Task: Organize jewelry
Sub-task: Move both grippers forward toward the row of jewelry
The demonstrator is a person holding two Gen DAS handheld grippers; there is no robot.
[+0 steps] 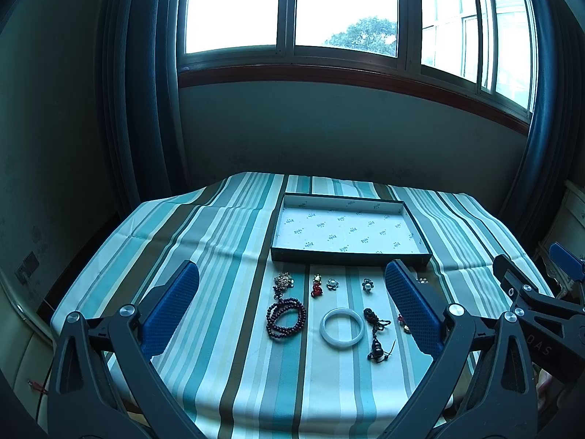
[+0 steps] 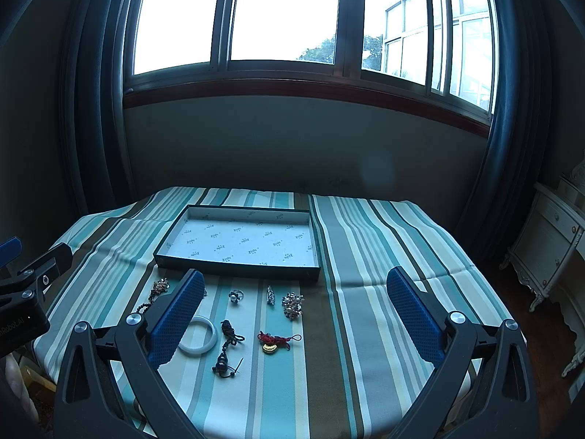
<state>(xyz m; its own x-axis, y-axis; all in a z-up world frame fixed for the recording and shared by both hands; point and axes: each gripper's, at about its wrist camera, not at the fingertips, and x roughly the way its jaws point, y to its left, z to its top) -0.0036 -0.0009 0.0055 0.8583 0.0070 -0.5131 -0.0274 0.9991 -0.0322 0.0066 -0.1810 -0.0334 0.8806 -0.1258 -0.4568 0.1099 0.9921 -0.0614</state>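
A shallow dark tray (image 1: 349, 258) with a white printed lining lies on the striped table; it also shows in the right wrist view (image 2: 234, 270). In front of it lie a white bangle (image 1: 342, 327) (image 2: 204, 344), a dark red bead bracelet (image 1: 286, 319), a black cord pendant (image 1: 376, 334) (image 2: 225, 351), a red-and-gold charm (image 1: 316, 286) (image 2: 276, 342), a flower ring (image 1: 367, 285) (image 2: 236, 297) and brooches (image 1: 283, 281) (image 2: 292, 304). My left gripper (image 1: 292, 285) is open and empty above the jewelry. My right gripper (image 2: 296, 291) is open and empty, to the right.
The table wears a teal, white and brown striped cloth (image 1: 226, 256). A wall and a wide window (image 1: 292, 11) stand behind it. A white carved cabinet (image 2: 548, 248) stands to the right. Dark curtains hang at both sides.
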